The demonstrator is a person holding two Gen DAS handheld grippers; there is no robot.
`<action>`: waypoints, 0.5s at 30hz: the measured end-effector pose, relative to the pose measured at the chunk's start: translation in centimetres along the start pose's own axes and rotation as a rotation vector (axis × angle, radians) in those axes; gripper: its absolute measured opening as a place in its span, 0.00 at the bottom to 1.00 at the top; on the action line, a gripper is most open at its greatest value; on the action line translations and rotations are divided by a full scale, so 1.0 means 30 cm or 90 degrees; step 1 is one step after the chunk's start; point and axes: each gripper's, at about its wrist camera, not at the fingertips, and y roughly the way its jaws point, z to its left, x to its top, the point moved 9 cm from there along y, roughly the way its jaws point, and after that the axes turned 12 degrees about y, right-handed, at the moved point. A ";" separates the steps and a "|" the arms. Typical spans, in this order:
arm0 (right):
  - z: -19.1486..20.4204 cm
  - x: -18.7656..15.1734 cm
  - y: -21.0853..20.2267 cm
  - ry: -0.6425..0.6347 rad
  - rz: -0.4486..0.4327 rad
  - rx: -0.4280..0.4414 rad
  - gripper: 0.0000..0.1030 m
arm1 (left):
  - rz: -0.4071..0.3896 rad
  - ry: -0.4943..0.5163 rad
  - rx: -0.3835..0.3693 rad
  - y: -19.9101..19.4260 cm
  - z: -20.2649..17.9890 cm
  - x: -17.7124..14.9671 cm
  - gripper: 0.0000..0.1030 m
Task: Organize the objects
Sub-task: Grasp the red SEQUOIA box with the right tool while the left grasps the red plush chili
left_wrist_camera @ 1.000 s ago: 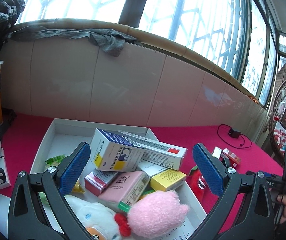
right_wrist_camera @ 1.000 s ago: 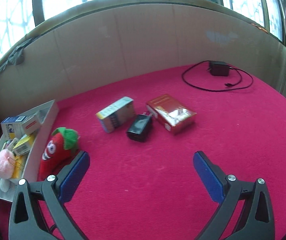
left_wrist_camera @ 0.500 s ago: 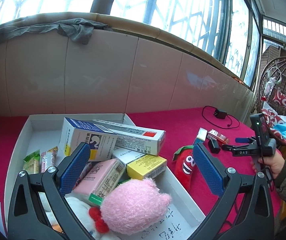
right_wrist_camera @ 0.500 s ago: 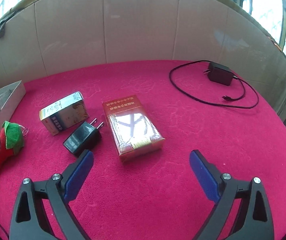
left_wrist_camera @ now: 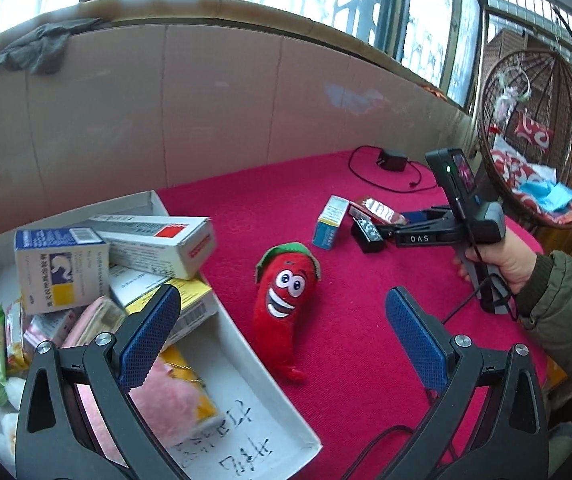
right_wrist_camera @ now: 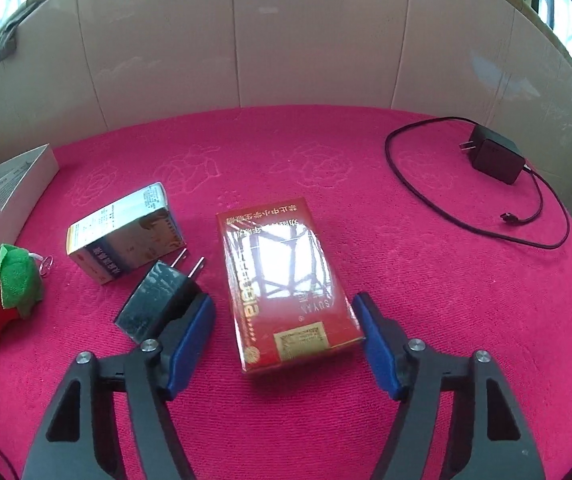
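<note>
A red cellophane-wrapped box (right_wrist_camera: 286, 280) lies flat on the red cloth between the jaws of my right gripper (right_wrist_camera: 283, 340). The jaws are closing; the right pad is at the box's edge and the left pad stands a little off it. A black plug adapter (right_wrist_camera: 153, 300) sits just left of the left finger, with a blue-and-white carton (right_wrist_camera: 121, 236) beyond it. My left gripper (left_wrist_camera: 281, 304) hangs open over a red chili plush (left_wrist_camera: 286, 292) beside the white tray (left_wrist_camera: 275, 400). Nothing is between its fingers.
The tray is piled with several medicine boxes and a pink plush (left_wrist_camera: 165, 396). A black charger with its cable (right_wrist_camera: 494, 156) lies at the back right. A tiled wall closes the back. A hand (left_wrist_camera: 502, 260) holds the right gripper; a wicker chair (left_wrist_camera: 538, 140) stands beyond.
The left gripper swung right from above the tray to above the chili plush. The right gripper moved in over the red box and its jaws narrowed around it.
</note>
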 end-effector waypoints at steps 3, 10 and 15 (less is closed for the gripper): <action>0.003 -0.003 -0.004 0.003 -0.001 0.011 0.53 | 0.051 0.043 0.022 0.073 -0.049 0.026 1.00; -0.055 0.017 -0.011 0.077 -0.003 0.065 0.52 | 0.144 0.075 0.110 0.203 -0.059 0.037 1.00; -0.060 0.017 -0.014 0.092 -0.003 0.078 0.52 | 0.194 0.105 0.131 0.280 -0.072 0.012 1.00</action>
